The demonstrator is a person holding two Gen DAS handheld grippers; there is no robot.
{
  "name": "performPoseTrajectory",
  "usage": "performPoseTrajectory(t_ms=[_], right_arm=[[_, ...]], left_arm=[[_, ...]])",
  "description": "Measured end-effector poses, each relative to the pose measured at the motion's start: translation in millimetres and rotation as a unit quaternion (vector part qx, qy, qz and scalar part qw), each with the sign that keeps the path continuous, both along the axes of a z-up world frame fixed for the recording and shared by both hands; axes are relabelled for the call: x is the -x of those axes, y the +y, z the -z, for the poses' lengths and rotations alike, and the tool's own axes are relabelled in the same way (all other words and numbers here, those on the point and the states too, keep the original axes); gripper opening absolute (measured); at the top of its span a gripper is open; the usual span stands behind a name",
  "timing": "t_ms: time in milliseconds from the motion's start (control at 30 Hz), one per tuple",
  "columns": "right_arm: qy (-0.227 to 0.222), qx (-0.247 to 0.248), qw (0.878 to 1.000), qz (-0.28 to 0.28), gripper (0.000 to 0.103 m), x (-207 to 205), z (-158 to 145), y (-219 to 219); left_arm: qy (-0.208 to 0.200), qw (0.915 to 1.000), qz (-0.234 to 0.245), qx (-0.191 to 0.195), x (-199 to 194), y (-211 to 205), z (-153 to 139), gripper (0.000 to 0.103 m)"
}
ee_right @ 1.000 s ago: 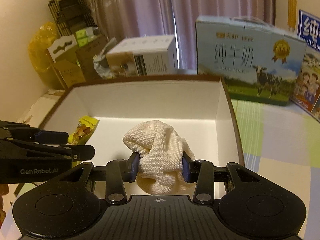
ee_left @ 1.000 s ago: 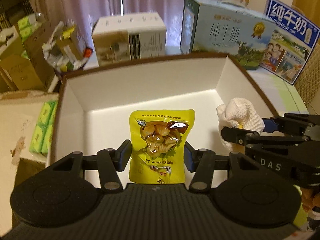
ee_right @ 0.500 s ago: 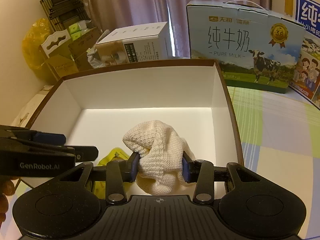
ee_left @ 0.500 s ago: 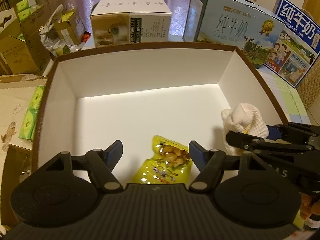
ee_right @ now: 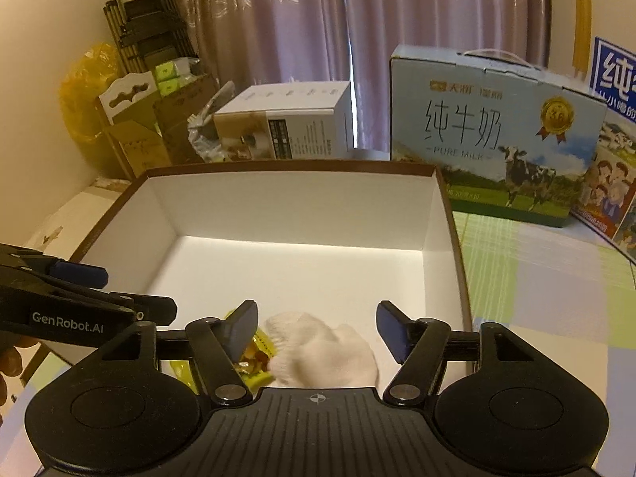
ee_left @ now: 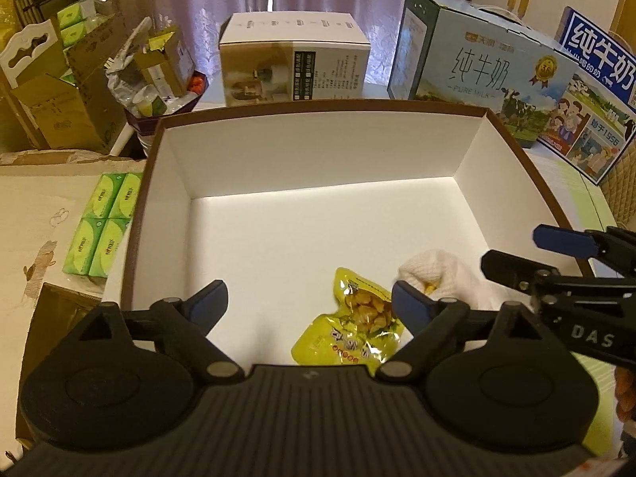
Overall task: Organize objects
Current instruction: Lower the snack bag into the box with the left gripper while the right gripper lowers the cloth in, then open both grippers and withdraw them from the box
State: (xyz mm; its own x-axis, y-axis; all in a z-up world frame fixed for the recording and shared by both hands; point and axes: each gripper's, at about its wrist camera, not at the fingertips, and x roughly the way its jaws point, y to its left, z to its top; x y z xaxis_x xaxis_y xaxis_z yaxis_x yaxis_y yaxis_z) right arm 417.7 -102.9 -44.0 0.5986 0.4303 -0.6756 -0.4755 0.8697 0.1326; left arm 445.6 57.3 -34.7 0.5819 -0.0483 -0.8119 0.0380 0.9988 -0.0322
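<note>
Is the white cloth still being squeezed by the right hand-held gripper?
Apart. In the right wrist view the right hand-held gripper has just been opening, and the white cloth lies on the box floor, clear of both pads.

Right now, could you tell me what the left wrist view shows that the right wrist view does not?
Only the left wrist view shows the green tissue packs lying outside the box's left wall. Only the right wrist view shows the black folding cart and the yellow bag by the wall. Both show the white-lined box, with the yellow snack pouch and white cloth lying released on its floor, both grippers' jaws just opened, and the milk carton behind.
</note>
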Motion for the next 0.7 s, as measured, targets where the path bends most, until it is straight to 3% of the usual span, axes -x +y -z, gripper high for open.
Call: performPoseTrajectory(t_ms=[700], right_arm=[[0.000,-0.060,0.998,-0.005,0.065,68,-39,-32]], left_arm=[[-0.043,0.9990,0.015,0.006,76,3,-39,0.087]])
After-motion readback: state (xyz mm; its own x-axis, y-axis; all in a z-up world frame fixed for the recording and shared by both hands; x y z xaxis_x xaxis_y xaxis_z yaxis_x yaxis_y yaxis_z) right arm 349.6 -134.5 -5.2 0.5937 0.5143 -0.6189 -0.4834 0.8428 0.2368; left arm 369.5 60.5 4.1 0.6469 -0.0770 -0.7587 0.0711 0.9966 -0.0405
